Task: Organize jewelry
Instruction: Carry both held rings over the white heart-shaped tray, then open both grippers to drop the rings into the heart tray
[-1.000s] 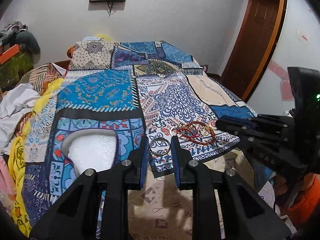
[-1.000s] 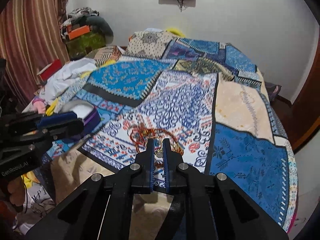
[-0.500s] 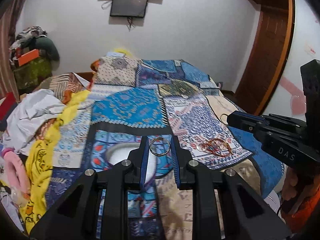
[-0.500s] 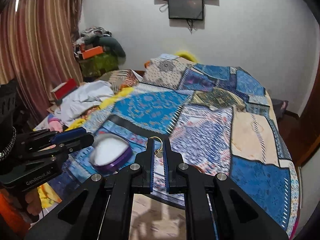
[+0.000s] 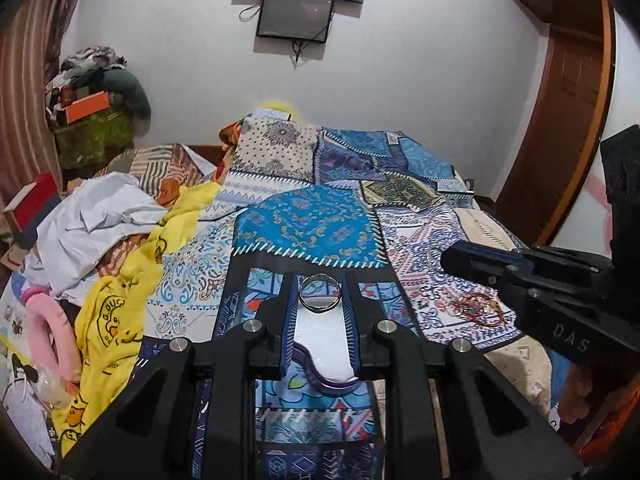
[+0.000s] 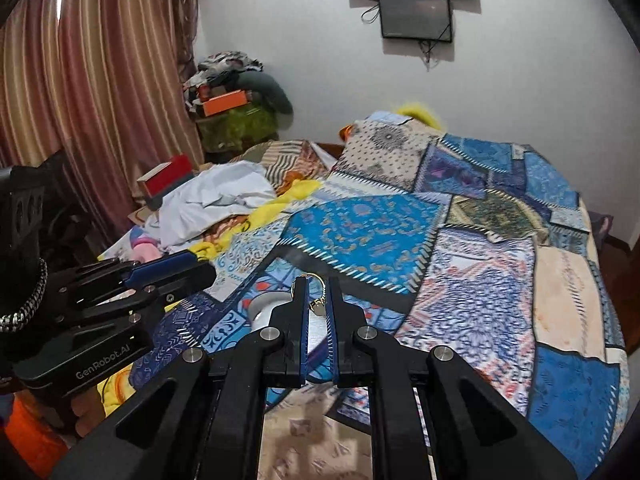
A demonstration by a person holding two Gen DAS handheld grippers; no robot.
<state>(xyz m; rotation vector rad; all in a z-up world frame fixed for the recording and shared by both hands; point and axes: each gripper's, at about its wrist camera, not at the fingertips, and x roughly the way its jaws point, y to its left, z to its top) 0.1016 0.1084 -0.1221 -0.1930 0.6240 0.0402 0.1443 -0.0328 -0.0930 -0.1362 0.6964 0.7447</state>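
Observation:
My left gripper (image 5: pixel 320 298) is shut on a silver bangle (image 5: pixel 320 309) and holds it above a purple heart-shaped box with a white lining (image 5: pixel 320 344) on the patchwork bedspread. My right gripper (image 6: pixel 317 294) is shut on a small gold earring (image 6: pixel 318 305) and hovers over the same box (image 6: pixel 266 308). A tangle of red and gold jewelry (image 5: pixel 474 309) lies on the bedspread to the right. The right gripper also shows in the left wrist view (image 5: pixel 446 260), and the left gripper in the right wrist view (image 6: pixel 200 270).
Crumpled white, yellow and pink clothes (image 5: pixel 104 240) are piled on the bed's left side. A red box (image 6: pixel 168 178) and a heap of things stand by the striped curtain (image 6: pixel 80 100). A wooden door (image 5: pixel 560 140) is at the right.
Both grippers lifted off the jewelry pile and moved left, carrying the bangle and the earring to above the heart-shaped box.

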